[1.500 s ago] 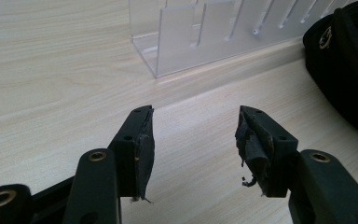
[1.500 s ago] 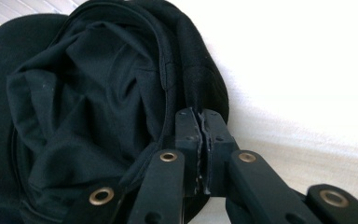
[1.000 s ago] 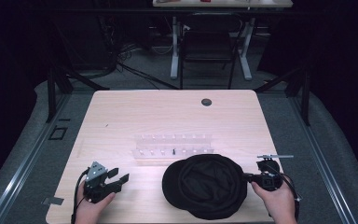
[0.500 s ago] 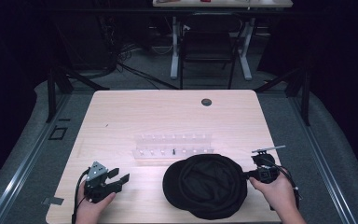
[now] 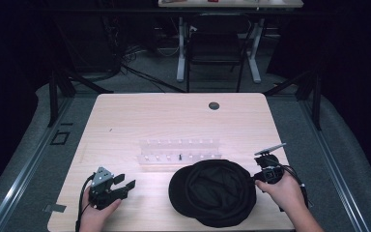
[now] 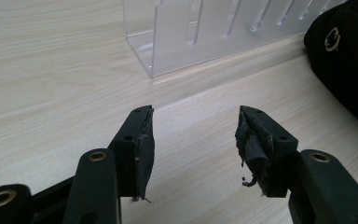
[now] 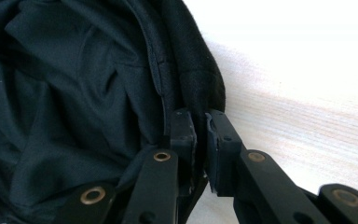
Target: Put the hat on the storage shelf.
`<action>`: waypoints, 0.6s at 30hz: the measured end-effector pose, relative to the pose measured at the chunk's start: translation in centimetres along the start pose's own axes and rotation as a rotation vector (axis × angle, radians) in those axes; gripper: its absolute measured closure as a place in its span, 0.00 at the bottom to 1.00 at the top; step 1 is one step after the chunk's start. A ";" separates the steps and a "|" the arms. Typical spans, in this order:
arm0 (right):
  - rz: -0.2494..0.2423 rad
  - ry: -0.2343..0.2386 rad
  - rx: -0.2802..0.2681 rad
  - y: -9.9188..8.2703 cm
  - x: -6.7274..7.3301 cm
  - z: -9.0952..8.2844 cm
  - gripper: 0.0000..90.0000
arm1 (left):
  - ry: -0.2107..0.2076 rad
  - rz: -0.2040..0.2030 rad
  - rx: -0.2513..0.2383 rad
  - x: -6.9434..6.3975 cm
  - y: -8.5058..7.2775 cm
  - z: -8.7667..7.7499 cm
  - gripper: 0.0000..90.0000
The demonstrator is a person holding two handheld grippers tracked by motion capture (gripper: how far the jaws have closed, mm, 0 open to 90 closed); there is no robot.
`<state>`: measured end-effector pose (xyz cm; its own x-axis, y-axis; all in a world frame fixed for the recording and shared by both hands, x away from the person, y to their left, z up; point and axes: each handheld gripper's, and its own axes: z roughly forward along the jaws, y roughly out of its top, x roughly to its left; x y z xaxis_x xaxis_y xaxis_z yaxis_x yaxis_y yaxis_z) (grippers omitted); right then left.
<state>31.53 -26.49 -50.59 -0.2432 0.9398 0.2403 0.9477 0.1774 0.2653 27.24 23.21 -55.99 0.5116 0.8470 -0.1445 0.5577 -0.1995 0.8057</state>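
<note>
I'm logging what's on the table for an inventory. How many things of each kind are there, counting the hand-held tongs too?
Black cap: 1
Clear slotted rack: 1
Tongs: 2, left tongs and right tongs
Total: 4

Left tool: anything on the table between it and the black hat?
Nothing visible. The left tool stands open over bare table, with open wood between it and the black hat. The clear rack sits farther back, off that line.
</note>
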 end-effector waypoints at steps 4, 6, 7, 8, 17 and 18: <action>0.015 -0.002 0.011 0.2 0.0 0.1 0.90 | -0.001 -0.006 0.002 0.1 0.0 -0.1 0.52; 0.006 -0.003 0.051 0.5 -0.1 0.1 0.88 | 0.000 -0.003 0.001 0.1 0.0 -0.1 0.52; 0.006 -0.003 0.051 0.5 -0.1 0.1 0.88 | 0.000 -0.003 0.001 0.1 0.0 -0.1 0.52; 0.009 -0.005 0.059 0.6 -0.1 0.2 0.90 | 0.000 -0.003 0.001 0.1 0.0 -0.1 0.52; 0.073 0.059 0.075 0.7 -0.4 -0.2 0.97 | 0.003 -0.008 0.001 0.2 0.0 -0.1 0.52; 0.089 0.060 0.058 0.7 -0.2 -0.2 0.97 | 0.003 -0.008 0.000 0.2 0.0 -0.2 0.52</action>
<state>32.18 -26.67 -50.25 -0.1681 0.9337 0.3160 0.9759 0.1125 0.1867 27.21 23.44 -55.95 0.5055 0.8499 -0.1489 0.5613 -0.1928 0.8049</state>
